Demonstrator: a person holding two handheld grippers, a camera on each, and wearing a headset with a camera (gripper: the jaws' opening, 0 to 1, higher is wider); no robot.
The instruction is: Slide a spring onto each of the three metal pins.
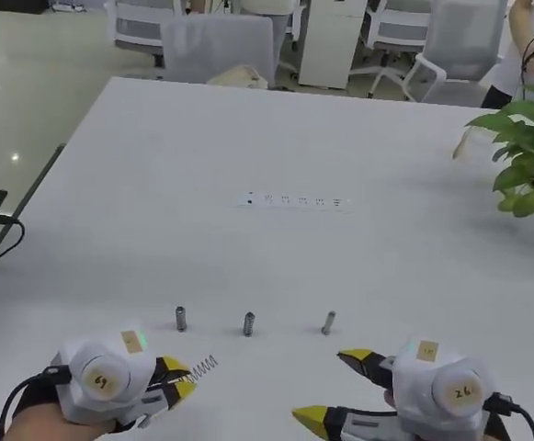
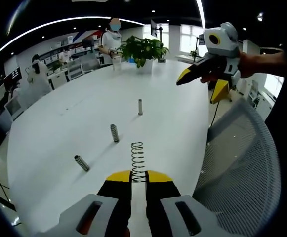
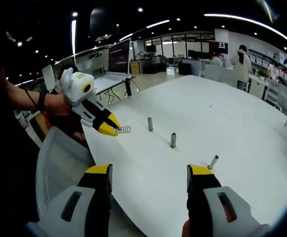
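A white table (image 1: 248, 138) bears a row of metal pins. The left pin (image 1: 181, 318) and middle pin (image 1: 249, 323) look wrapped in coils, while the right pin (image 1: 328, 322) looks bare. At seven o'clock in the head view, the left gripper (image 1: 182, 377) has its jaws clamped on a loose spring (image 1: 202, 366), which juts toward two o'clock. At five o'clock, the right gripper (image 1: 326, 386) holds nothing, jaws wide apart.

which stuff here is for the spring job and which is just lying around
Job:
thin coiled metal spring, held in left tool
open right tool
bare right metal pin
spring-covered left metal pin
spring-covered middle metal pin

Lying about:
white power strip
green leafy plant
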